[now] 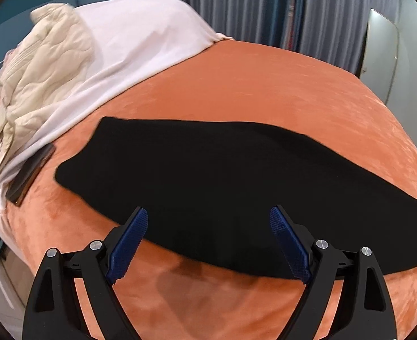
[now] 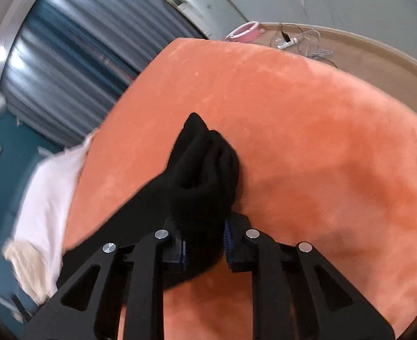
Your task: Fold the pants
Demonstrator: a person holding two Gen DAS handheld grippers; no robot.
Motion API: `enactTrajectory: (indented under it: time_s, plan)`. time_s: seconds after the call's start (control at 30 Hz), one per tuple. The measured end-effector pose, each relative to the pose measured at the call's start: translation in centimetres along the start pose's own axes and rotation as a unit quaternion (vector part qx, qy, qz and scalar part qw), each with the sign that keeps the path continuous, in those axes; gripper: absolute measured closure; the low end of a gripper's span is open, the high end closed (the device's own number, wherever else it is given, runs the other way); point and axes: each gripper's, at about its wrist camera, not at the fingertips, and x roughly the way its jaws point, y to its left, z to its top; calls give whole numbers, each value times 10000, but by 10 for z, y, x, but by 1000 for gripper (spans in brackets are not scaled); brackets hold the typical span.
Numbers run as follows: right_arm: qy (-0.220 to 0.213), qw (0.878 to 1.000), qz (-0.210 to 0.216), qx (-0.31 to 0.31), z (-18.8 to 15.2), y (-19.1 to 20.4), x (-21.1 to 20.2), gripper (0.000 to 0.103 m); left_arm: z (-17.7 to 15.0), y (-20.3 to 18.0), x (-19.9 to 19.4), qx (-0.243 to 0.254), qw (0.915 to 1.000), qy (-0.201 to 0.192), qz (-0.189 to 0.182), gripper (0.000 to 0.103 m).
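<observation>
Black pants (image 1: 208,181) lie flat across an orange bed cover (image 1: 251,90), stretching from left to the right edge of the left wrist view. My left gripper (image 1: 208,221) is open and empty, its blue pads (image 1: 130,243) spread just above the near edge of the pants. In the right wrist view my right gripper (image 2: 204,243) is shut on a bunched end of the pants (image 2: 205,170), lifted a little above the orange cover (image 2: 321,141); the fabric trails off to the lower left.
A white sheet (image 1: 129,48) and a cream quilted jacket (image 1: 44,70) lie at the bed's far left, with a dark flat case (image 1: 30,175) beside them. Grey curtains (image 1: 251,2) hang behind. A floor with cables and a pink ring (image 2: 245,32) lies beyond the bed.
</observation>
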Motion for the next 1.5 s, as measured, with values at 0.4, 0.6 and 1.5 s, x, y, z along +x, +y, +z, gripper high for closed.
enactTrajectory:
  time_s: [0.4, 0.6, 1.5]
  plan:
    - [335, 9706, 1335, -1974, -60, 260, 6, 86, 9, 47, 0, -141, 9995, -92, -266, 17]
    - [1169, 9429, 1614, -2669, -159, 362, 71, 86, 16, 56, -8, 86, 9982, -213, -561, 17]
    - [1354, 8753, 567, -4609, -324, 420, 113, 78, 8, 89, 6, 189, 9952, -121, -949, 17]
